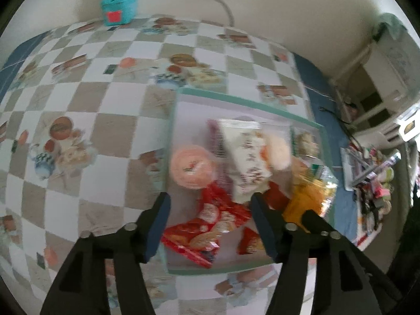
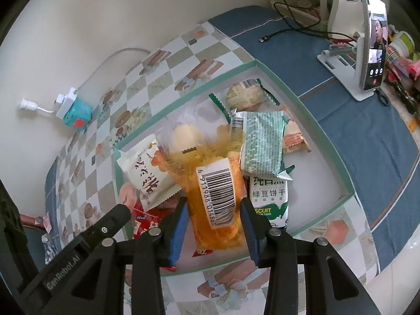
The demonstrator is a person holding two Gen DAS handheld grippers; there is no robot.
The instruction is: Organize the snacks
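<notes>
A shallow box with a teal rim (image 1: pixel 244 99) (image 2: pixel 183 97) sits on the checkered tablecloth and holds several snacks. My left gripper (image 1: pixel 211 223) hovers open over its near end, with a red packet (image 1: pixel 210 223) lying in the box below the gap. A pink round cup (image 1: pixel 193 166) and a white packet (image 1: pixel 246 157) lie just beyond. My right gripper (image 2: pixel 214 229) is shut on an orange packet with a barcode label (image 2: pixel 218 197), holding it over the box. A green biscuit packet (image 2: pixel 262 141) and a white packet (image 2: pixel 147 176) lie beside it.
A teal carton with a white power strip (image 1: pixel 119 8) (image 2: pixel 76 113) stands by the wall. A phone on a white stand (image 2: pixel 372 50) and a black cable (image 2: pixel 288 29) are on the blue cloth. More snacks are piled at the right (image 1: pixel 372 173).
</notes>
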